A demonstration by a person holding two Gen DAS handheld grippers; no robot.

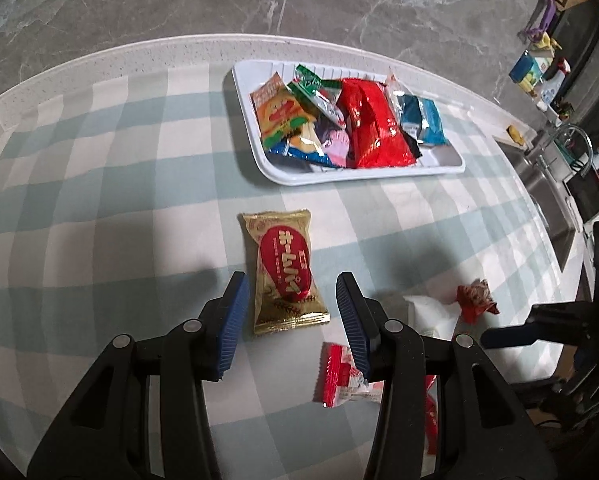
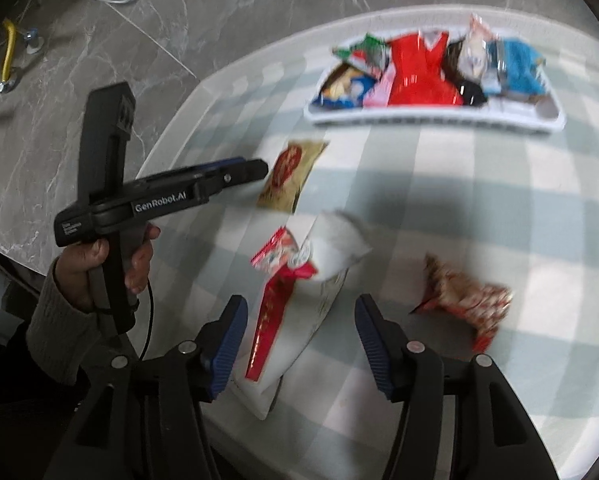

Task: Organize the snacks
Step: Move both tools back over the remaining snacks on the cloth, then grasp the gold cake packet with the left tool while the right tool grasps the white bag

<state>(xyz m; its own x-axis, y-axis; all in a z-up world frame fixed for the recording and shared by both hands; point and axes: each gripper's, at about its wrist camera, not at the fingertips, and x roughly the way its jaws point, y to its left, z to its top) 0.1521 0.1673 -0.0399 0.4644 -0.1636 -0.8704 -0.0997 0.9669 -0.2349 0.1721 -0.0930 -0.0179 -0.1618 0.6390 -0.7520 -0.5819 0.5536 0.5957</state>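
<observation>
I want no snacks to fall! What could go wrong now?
The white tray is already piled high, so adding the gold snack packet might push one out. The left gripper, open around that packet, could pinch and crush it. The right gripper might grab two overlapping packets together.

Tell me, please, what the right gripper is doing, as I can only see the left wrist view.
Observer: The right gripper is open, its fingers on either side of a long white pouch with a red stripe.
Operator: Thank you. How does my left gripper look from there?
Observer: The left gripper points at the gold packet, with its tips at the packet's edge. Blur hides whether they touch.
</observation>
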